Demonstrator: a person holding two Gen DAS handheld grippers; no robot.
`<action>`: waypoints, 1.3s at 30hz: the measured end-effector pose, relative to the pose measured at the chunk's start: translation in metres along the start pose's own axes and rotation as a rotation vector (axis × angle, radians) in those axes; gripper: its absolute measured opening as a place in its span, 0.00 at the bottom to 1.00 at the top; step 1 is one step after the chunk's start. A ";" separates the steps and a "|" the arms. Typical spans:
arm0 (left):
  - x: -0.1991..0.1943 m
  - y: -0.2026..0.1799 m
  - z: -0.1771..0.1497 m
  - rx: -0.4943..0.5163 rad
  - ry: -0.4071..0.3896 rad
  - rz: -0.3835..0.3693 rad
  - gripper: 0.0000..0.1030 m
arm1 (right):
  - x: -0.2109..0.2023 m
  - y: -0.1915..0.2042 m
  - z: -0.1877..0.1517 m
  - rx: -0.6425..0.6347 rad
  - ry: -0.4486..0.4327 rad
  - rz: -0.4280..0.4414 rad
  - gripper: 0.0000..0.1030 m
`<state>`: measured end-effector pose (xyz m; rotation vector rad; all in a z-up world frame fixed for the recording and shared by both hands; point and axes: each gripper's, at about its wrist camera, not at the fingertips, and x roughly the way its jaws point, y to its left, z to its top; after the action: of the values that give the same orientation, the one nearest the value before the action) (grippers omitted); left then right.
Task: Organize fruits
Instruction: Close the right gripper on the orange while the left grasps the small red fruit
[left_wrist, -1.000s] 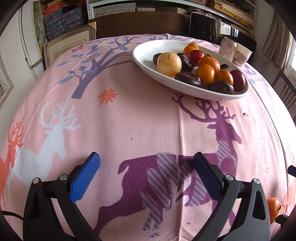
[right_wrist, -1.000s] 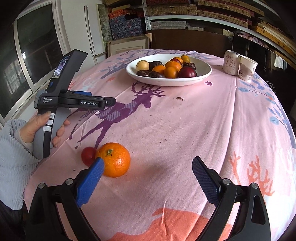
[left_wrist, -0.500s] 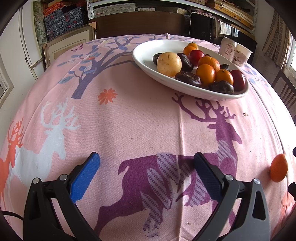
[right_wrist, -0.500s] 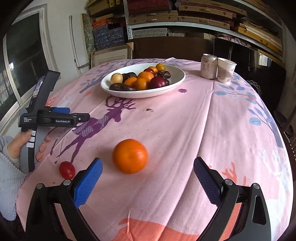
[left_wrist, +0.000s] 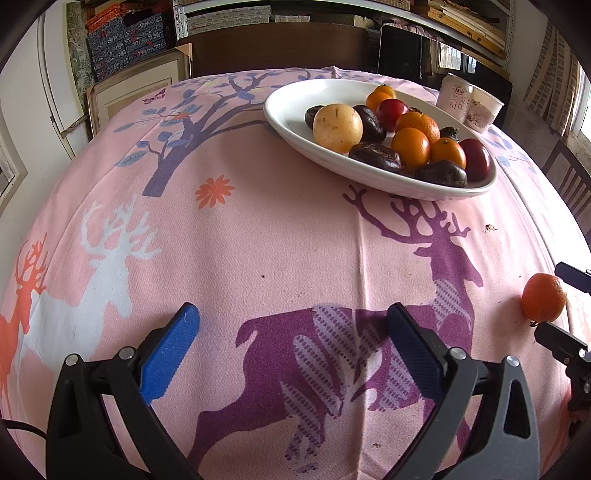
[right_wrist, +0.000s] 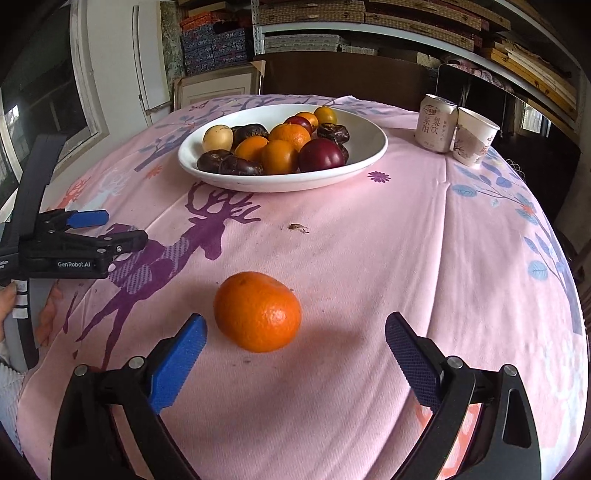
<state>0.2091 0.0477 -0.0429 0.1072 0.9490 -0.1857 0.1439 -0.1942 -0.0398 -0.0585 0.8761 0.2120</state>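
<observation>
While your right gripper (right_wrist: 295, 341) hangs with its jaws wide apart, the orange (right_wrist: 257, 311) lies on the tablecloth (right_wrist: 369, 258) just ahead of them, nearer the left jaw than the right and touching neither; you seem to be lined up for a grasp, though the fruit sits off-centre, so I judge you should shift a little left before closing, or the left pad may nudge it and set it rolling; your left gripper (left_wrist: 293, 341) is likewise spread open over bare cloth with nothing between its jaws, held low and well to the left of the orange, probably parked out of the way; far ahead of both pairs of jaws stands the white bowl (right_wrist: 369, 155), already heaped with oranges, dark fruit, a plum and a pale round fruit, the likely destination; the path from orange to bowl looks free, bar a small scrap (right_wrist: 298, 228) on the cloth; beyond the right jaw, a can (right_wrist: 436, 123) and a paper cup (right_wrist: 474, 138) stand touching, clear of that route.
</observation>
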 end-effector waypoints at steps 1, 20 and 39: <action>0.000 0.000 0.000 0.000 0.000 0.000 0.96 | 0.002 0.002 0.000 -0.007 0.004 0.004 0.90; 0.000 0.000 0.000 0.000 0.000 0.001 0.96 | 0.001 0.003 -0.003 -0.017 0.005 0.053 0.43; 0.000 0.000 0.000 -0.001 0.000 0.000 0.96 | -0.006 -0.019 -0.015 0.028 0.018 0.025 0.45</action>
<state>0.2087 0.0476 -0.0428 0.1065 0.9492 -0.1857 0.1326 -0.2160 -0.0459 -0.0232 0.8976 0.2226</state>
